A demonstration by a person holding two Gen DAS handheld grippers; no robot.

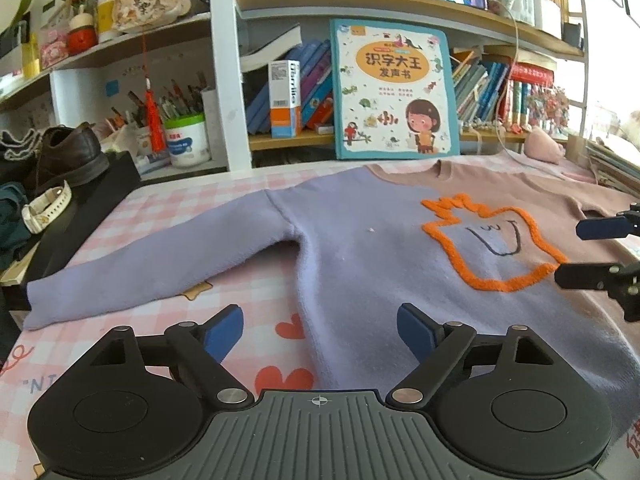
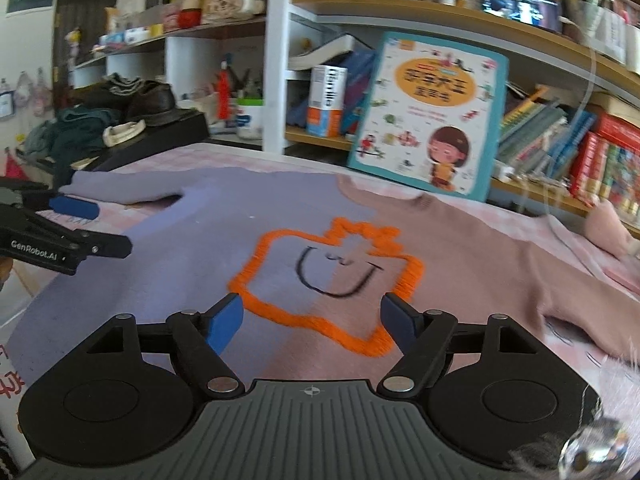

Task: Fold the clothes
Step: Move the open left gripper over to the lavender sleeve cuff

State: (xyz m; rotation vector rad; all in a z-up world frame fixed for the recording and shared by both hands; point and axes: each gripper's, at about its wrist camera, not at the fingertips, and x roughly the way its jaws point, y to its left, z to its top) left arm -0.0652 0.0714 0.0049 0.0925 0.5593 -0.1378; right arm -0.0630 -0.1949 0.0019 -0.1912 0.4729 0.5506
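Left gripper [image 1: 320, 330] nearest, jaws apart, empty, over near hem. Right gripper [image 2: 312, 320] likewise spread, nothing between, above orange motif. Sweater [image 1: 360, 240] flat, front up, mid tabletop [image 1: 168, 208], sleeves out; likely smoothed ready for first fold. Picture book [image 1: 394, 92] propped at far edge.

One sweater [image 1: 360, 248], two grippers — left gripper [image 1: 320, 336], right gripper [image 2: 312, 320] — one picture book [image 1: 394, 92], one shoe [image 1: 70, 154]

A lilac-and-pink sweater [image 1: 360, 240] with an orange outline lies spread flat.
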